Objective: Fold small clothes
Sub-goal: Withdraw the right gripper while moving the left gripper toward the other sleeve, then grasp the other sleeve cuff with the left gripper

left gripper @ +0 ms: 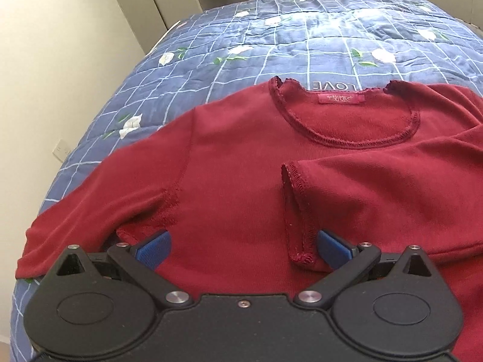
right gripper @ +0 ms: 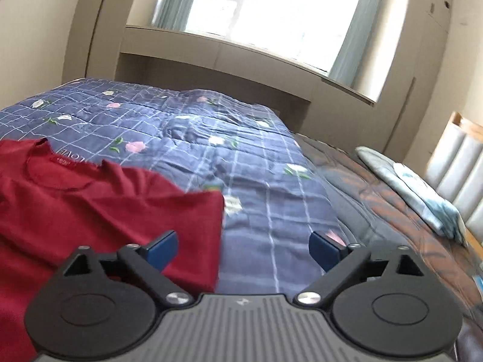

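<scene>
The red top (left gripper: 241,163) is soft matt knit cloth, lying on a quilted, faintly sheened fabric bedspread (left gripper: 302,39).

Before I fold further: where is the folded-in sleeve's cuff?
In the left wrist view, the cuff lies on the shirt below the neckline, near the left gripper.

Your right wrist view is motion-blurred, and daylight blows out the window (right gripper: 271,15). Your left wrist view is sharp, evenly lit. Fisheye bends both edges.
</scene>
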The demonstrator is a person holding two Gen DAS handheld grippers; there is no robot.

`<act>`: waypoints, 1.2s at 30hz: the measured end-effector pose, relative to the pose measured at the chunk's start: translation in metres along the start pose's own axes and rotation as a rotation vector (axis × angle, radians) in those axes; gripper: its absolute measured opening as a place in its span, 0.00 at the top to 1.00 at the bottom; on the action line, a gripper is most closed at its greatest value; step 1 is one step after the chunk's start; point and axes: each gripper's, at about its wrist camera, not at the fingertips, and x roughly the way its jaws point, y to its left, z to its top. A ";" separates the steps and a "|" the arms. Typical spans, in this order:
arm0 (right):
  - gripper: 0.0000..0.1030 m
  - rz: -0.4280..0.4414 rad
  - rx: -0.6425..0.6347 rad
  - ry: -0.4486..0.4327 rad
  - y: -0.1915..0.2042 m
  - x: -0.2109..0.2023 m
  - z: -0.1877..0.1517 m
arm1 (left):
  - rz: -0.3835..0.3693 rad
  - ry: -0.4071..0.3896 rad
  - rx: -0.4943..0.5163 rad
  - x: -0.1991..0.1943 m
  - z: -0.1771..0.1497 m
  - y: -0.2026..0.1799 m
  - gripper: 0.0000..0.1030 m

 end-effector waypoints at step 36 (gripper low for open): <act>0.00 0.334 -0.011 0.184 0.133 -0.124 -0.001 | 0.166 -0.073 -0.600 -0.034 -0.095 0.280 0.00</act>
